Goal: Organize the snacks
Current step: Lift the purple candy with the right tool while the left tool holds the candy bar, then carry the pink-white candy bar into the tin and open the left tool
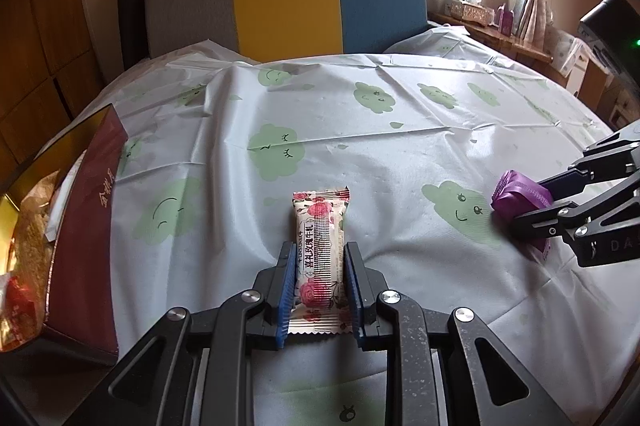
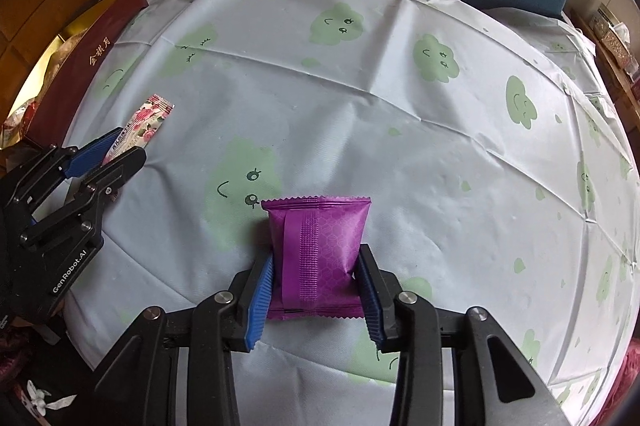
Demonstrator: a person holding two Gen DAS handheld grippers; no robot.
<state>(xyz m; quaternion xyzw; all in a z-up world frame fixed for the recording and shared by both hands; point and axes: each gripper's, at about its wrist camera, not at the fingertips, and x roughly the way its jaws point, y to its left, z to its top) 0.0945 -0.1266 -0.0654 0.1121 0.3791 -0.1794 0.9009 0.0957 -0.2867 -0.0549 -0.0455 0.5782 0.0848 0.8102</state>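
- left wrist view: the left gripper (image 1: 319,290) clamps a rose-print snack bar (image 1: 319,258) lying on the cloud-print tablecloth (image 1: 360,129); only here the open red box (image 1: 84,238) shows its contents.
- right wrist view: the right gripper (image 2: 316,290) pinches a purple snack packet (image 2: 316,254) on the cloth, back seam visible only here.

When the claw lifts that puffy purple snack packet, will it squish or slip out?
The puffy purple foil snack packet would probably squish a little: its sides already dent where the right claw pinches it. It likely feels light, since it looks mostly air-filled. The glossy wrapper might be slippery, though the ribbed blue pads should help hold it.
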